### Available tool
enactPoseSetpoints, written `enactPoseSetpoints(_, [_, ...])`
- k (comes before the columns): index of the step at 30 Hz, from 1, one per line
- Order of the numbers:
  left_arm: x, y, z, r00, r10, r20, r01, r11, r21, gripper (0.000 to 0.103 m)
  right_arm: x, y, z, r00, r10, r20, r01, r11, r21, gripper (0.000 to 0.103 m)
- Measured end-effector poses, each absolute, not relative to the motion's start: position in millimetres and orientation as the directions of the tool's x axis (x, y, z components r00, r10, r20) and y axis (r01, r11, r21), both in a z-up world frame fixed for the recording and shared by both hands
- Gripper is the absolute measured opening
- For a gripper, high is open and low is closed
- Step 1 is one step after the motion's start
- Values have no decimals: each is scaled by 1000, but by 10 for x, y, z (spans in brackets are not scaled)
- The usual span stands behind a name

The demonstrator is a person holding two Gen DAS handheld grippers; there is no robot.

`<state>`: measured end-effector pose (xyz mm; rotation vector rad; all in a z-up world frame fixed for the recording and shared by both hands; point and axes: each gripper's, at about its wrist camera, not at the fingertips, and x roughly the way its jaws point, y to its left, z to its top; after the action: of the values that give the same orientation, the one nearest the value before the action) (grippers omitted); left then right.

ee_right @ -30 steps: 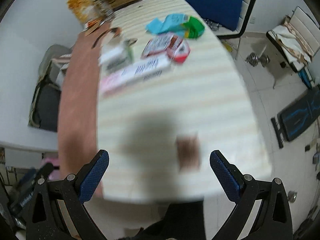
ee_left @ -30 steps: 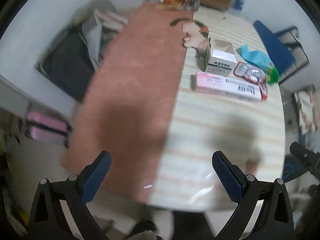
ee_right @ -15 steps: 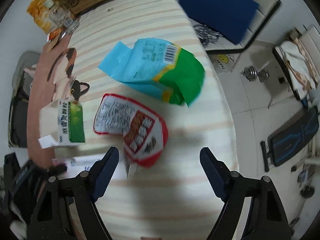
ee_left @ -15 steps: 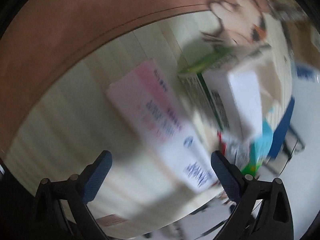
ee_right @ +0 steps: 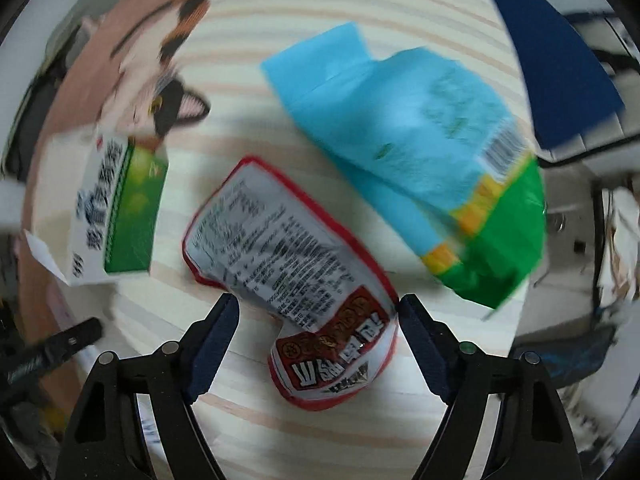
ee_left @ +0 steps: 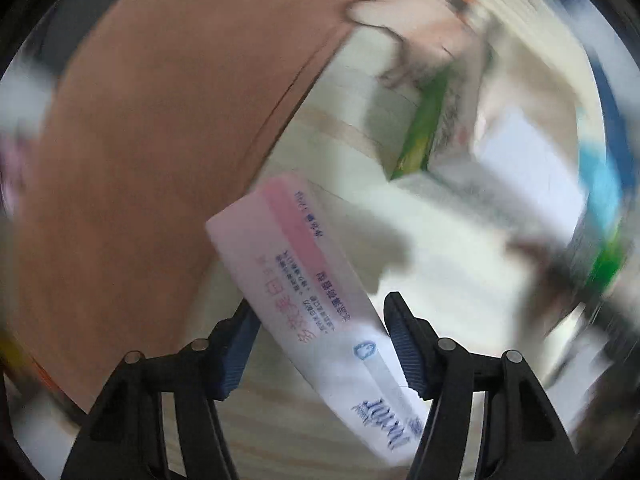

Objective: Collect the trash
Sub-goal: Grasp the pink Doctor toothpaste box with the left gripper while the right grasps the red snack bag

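**Left wrist: pink box pinched; right tool spread over red packet**

Left wrist view, heavy blur. Left tool (ee_left: 318, 340) has both pads touching the sides of a long pink box (ee_left: 316, 300), pinching it. Box runs slantwise between the fingers, far end pointing up-left; whether it is off the worktop (ee_left: 280, 432) cannot be told. Behind it a green box (ee_left: 424, 136), smeared, and a brown mat (ee_left: 160, 160) covering the worktop's left part. Blue blur at right edge, too smeared to name.

Right wrist view, sharper. Right tool (ee_right: 318, 328) is spread wide, fingers either side of a red packet (ee_right: 296, 276), not clearly touching it. Packet lies flat on the striped worktop (ee_right: 280, 432), print side up, its red-label end nearest the tool. Blue-green bag (ee_right: 420, 160) lies beyond it toward the worktop's right edge, just beside the packet. Green box (ee_right: 120, 208) stands to the left, flap open, at the mat (ee_right: 132, 40) edge; cat print on the mat behind it. Blue chair (ee_right: 548, 60) past the right edge.
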<state>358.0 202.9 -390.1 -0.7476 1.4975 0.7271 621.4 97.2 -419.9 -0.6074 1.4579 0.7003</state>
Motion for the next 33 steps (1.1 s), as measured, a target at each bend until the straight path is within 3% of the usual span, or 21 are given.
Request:
enactPoseSetpoints(2, [3490, 1985, -3916, -94, 19, -995, -738, 669, 82, 60, 6162, 970, -4240, -5, 40, -999, -743, 669, 31, 64])
enactPoseSetpoints(7, [3182, 1927, -3952, -100, -47, -994, -788, 614, 50, 61, 5944, 782, -4171, -24, 34, -999, -686, 727, 41, 49])
enactPoseSetpoints(13, [2801, 1558, -4046, -87, -142, -986, -868, 497, 5, 61, 5483, 205, -4212, -144, 78, -987, -475, 869, 137, 52])
enactPoseSetpoints(15, [2762, 1400, -4024, -81, -102, -991, -843, 538, 13, 59, 5359, 105, -4272, -202, 76, -976, -453, 877, 162, 62])
enactPoseSetpoints(16, [2762, 1329, -4001, -80, -81, -993, -811, 585, 17, 49, 5321, 79, -4283, -216, 78, -973, -452, 875, 171, 68])
enactPoseSetpoints(20, [2776, 1163, -3873, -91, 30, -995, -653, 753, 82, 49, 5236, 149, -4154, -128, 51, -990, -560, 820, 115, 80])
enactPoseSetpoints(23, [2711, 1124, -3869, -103, 62, -993, -595, 796, 111, 49, 5190, 339, -4096, -86, 45, -995, -641, 762, 89, 80])
enactPoseSetpoints(28, [2554, 1161, -3948, -99, 4, -995, -651, 756, 68, 48, 5071, 622, -4291, -85, -5, -996, -704, 708, 57, 79])
enactPoseSetpoints(30, [2472, 1168, -3943, -91, -1, -996, -659, 750, 59, 48, 5003, 669, -4360, -67, -21, -998, -715, 698, 33, 71])
enactPoseSetpoints(33, [2327, 1132, -3933, -79, -3, -997, -666, 744, 51, 47, 4944, 725, -4386, -46, -21, -999, -717, 697, 19, 67])
